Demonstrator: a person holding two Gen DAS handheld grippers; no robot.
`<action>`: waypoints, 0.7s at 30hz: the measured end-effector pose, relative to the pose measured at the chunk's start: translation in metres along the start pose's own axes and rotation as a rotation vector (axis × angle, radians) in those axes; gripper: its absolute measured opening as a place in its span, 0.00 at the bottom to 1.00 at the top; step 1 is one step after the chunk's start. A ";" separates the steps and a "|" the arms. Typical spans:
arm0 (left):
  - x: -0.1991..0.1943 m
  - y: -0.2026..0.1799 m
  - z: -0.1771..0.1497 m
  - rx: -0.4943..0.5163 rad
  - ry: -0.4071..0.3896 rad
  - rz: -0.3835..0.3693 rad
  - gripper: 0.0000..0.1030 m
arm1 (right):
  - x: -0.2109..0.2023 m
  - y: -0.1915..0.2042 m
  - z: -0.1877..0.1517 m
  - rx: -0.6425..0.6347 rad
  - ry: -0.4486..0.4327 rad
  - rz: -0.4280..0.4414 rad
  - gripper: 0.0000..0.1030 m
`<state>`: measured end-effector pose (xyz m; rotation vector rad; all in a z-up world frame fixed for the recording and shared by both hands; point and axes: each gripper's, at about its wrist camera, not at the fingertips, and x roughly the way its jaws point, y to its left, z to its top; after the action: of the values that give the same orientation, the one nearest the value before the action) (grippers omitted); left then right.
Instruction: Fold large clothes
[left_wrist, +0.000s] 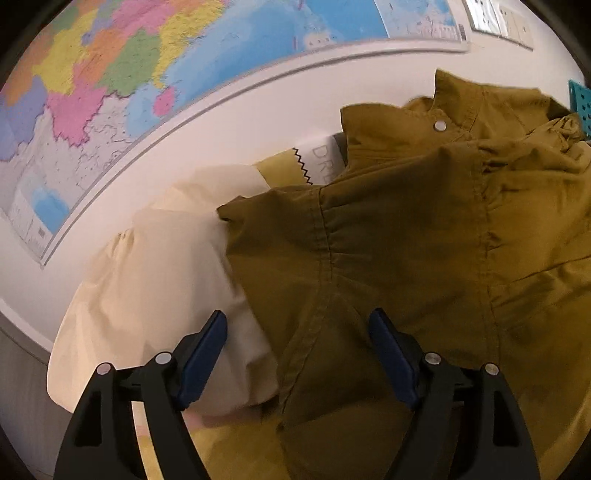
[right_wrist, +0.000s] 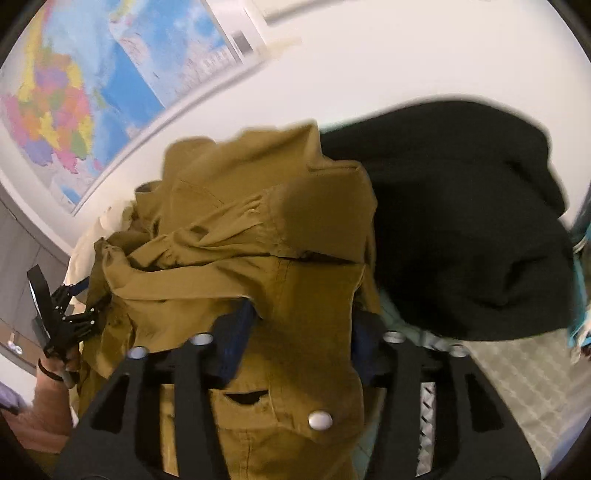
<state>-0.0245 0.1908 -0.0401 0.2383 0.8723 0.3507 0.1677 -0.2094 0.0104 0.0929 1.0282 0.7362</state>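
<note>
**Still bunched: mustard jacket needs spreading**

Clearly the mustard jacket (left_wrist: 406, 240) lies crumpled in a heap, just beside a cream garment (left_wrist: 159, 266) on its left and a black garment (right_wrist: 469, 221) on its right. It looks like thin woven cotton: light, limp, creasing easily, with stitched seams and metal snaps (left_wrist: 440, 126). The left gripper (left_wrist: 297, 354) hovers wide open over a seam, holding nothing. The right gripper (right_wrist: 299, 332) stands partly open with cloth draped between its jaws (whether the pads still pinch it, I cannot tell). Seams or collar would give the firmest hold
</note>
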 end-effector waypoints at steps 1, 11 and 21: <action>-0.001 0.003 -0.001 -0.004 -0.002 -0.001 0.75 | -0.016 0.002 -0.004 -0.007 -0.045 -0.030 0.68; -0.028 -0.003 -0.021 -0.036 -0.031 -0.006 0.75 | -0.036 0.089 -0.026 -0.294 -0.083 0.109 0.56; -0.038 0.012 -0.042 -0.127 0.000 0.009 0.75 | 0.074 0.090 0.006 -0.166 0.114 0.107 0.44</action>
<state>-0.0820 0.1891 -0.0353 0.1248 0.8459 0.4132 0.1486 -0.0952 -0.0055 -0.0377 1.0722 0.9300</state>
